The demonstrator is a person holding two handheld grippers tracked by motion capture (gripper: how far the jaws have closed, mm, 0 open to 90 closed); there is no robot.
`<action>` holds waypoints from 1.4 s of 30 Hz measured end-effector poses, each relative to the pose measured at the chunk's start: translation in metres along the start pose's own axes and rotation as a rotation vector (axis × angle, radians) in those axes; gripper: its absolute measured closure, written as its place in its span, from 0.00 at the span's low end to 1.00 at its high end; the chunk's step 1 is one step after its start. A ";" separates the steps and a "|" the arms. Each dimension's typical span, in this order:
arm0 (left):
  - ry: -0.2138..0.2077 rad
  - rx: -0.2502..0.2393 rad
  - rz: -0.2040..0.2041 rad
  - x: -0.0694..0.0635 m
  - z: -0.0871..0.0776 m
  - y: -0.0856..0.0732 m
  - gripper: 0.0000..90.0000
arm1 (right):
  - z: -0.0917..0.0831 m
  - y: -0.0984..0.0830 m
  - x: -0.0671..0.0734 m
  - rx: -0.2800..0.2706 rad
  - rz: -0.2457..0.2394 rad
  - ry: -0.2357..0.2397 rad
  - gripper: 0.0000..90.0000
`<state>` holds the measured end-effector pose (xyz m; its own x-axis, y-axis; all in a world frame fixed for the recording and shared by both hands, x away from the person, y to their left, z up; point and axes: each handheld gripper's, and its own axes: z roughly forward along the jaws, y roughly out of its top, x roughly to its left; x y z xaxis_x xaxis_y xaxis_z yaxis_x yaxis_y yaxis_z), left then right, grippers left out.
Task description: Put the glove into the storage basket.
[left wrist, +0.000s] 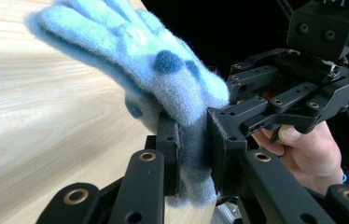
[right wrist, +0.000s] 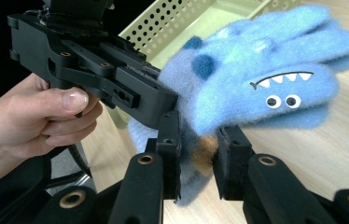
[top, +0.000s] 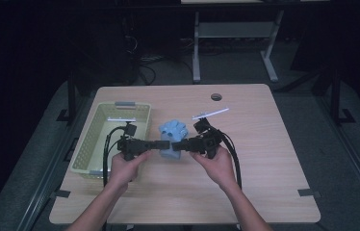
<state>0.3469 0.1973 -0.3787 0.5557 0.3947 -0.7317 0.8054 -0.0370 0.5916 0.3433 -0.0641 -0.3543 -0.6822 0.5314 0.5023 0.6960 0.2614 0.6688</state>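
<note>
A fuzzy light-blue glove (top: 172,132) with dark blue spots and a monster face (eyes and white teeth) (right wrist: 275,88) is held just above the wooden table (top: 245,159). My left gripper (top: 164,144) is shut on the glove's cuff (left wrist: 193,154) from the left. My right gripper (top: 174,146) is shut on the same cuff (right wrist: 200,154) from the right, jaws facing the left one's. The glove's fingers (left wrist: 93,32) point away from me. A hand (right wrist: 37,116) holds the left gripper; another hand (left wrist: 308,149) holds the right one.
A pale green perforated basket (top: 96,139) stands on the table's left part, close beside the left gripper. A thin white strip (top: 211,113) lies behind the right gripper. A round cable hole (top: 216,96) sits near the far edge. Grey tape marks (top: 309,193) are on the front corners.
</note>
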 end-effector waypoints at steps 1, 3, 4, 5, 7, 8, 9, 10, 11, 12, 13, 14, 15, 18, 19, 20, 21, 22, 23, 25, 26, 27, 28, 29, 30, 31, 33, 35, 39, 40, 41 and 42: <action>-0.001 -0.002 0.001 0.000 -0.001 0.001 0.84 | 0.001 0.001 0.001 0.002 0.001 0.004 0.82; 0.000 -0.006 0.001 0.000 -0.004 0.002 0.84 | 0.002 0.003 0.002 0.003 -0.001 0.006 0.82; -0.001 -0.005 -0.001 0.000 -0.006 0.002 0.84 | 0.002 0.005 0.003 0.003 -0.004 0.007 0.82; 0.001 -0.006 0.004 0.000 -0.008 0.003 0.84 | 0.003 0.006 0.004 0.004 -0.012 0.008 0.82; 0.000 -0.011 0.001 0.000 -0.011 0.003 0.84 | 0.005 0.009 0.006 0.007 -0.010 0.011 0.82; -0.001 -0.014 -0.001 0.000 -0.013 0.004 0.84 | 0.006 0.010 0.006 0.004 -0.017 0.014 0.82; 0.001 -0.017 -0.001 0.001 -0.015 0.004 0.84 | 0.007 0.011 0.007 0.003 -0.016 0.017 0.82; 0.001 -0.015 -0.004 0.001 -0.017 0.004 0.84 | 0.008 0.013 0.008 0.006 -0.019 0.020 0.82; 0.005 -0.018 0.000 0.002 -0.019 0.005 0.84 | 0.009 0.014 0.008 0.009 -0.022 0.023 0.82; 0.007 -0.019 -0.002 0.002 -0.020 0.005 0.84 | 0.011 0.015 0.009 0.009 -0.025 0.022 0.82; 0.005 -0.019 -0.007 0.002 -0.022 0.005 0.84 | 0.012 0.017 0.010 0.013 -0.024 0.025 0.82; 0.010 -0.020 -0.006 0.003 -0.024 0.006 0.84 | 0.013 0.018 0.010 0.018 -0.025 0.025 0.82; 0.007 -0.022 -0.010 0.003 -0.025 0.006 0.84 | 0.015 0.019 0.011 0.018 -0.025 0.028 0.82; 0.009 -0.027 -0.006 0.005 -0.030 0.006 0.84 | 0.018 0.023 0.013 0.023 -0.033 0.028 0.81; 0.011 -0.028 -0.001 0.006 -0.031 0.006 0.84 | 0.020 0.024 0.013 0.023 -0.036 0.033 0.81; 0.011 -0.032 -0.014 0.006 -0.032 0.006 0.84 | 0.021 0.025 0.013 0.025 -0.036 0.036 0.81; 0.011 -0.030 -0.011 0.007 -0.033 0.007 0.84 | 0.022 0.025 0.013 0.025 -0.037 0.038 0.81; 0.013 -0.033 -0.010 0.008 -0.034 0.007 0.84 | 0.023 0.026 0.014 0.029 -0.032 0.040 0.81; 0.015 -0.035 -0.015 0.008 -0.036 0.007 0.84 | 0.024 0.027 0.014 0.029 -0.033 0.042 0.81; 0.013 -0.036 -0.015 0.008 -0.037 0.007 0.84 | 0.026 0.028 0.014 0.029 -0.034 0.043 0.81; 0.017 -0.039 -0.007 0.009 -0.040 0.008 0.84 | 0.028 0.031 0.016 0.036 -0.039 0.046 0.81; 0.017 -0.043 -0.013 0.009 -0.042 0.009 0.84 | 0.028 0.032 0.016 0.034 -0.041 0.049 0.81; 0.017 -0.044 -0.016 0.008 -0.043 0.009 0.84 | 0.029 0.033 0.017 0.035 -0.040 0.050 0.81; 0.019 -0.044 -0.010 0.009 -0.045 0.009 0.84 | 0.030 0.034 0.018 0.038 -0.042 0.048 0.81; 0.017 -0.047 -0.016 0.009 -0.047 0.009 0.84 | 0.031 0.036 0.019 0.039 -0.046 0.050 0.81; 0.018 -0.050 -0.016 0.009 -0.048 0.009 0.84 | 0.031 0.037 0.020 0.039 -0.046 0.052 0.81; 0.019 -0.052 -0.016 0.009 -0.051 0.009 0.84 | 0.033 0.038 0.022 0.041 -0.047 0.054 0.81; 0.021 -0.052 -0.012 0.010 -0.052 0.009 0.84 | 0.035 0.040 0.022 0.039 -0.053 0.061 0.80; 0.030 -0.059 -0.020 0.011 -0.059 0.008 0.84 | 0.040 0.042 0.023 0.043 -0.045 0.077 0.80; 0.031 -0.060 -0.018 0.012 -0.061 0.007 0.84 | 0.041 0.043 0.024 0.045 -0.045 0.079 0.80; 0.031 -0.060 -0.018 0.012 -0.061 0.007 0.84 | 0.041 0.043 0.024 0.045 -0.045 0.079 0.80; 0.037 -0.060 -0.022 0.012 -0.065 0.007 0.84 | 0.045 0.044 0.026 0.052 -0.054 0.083 0.79</action>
<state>0.3458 0.2614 -0.3618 0.5289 0.4285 -0.7326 0.8030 0.0268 0.5954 0.3665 -0.0028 -0.3363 -0.7338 0.4471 0.5114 0.6668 0.3301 0.6681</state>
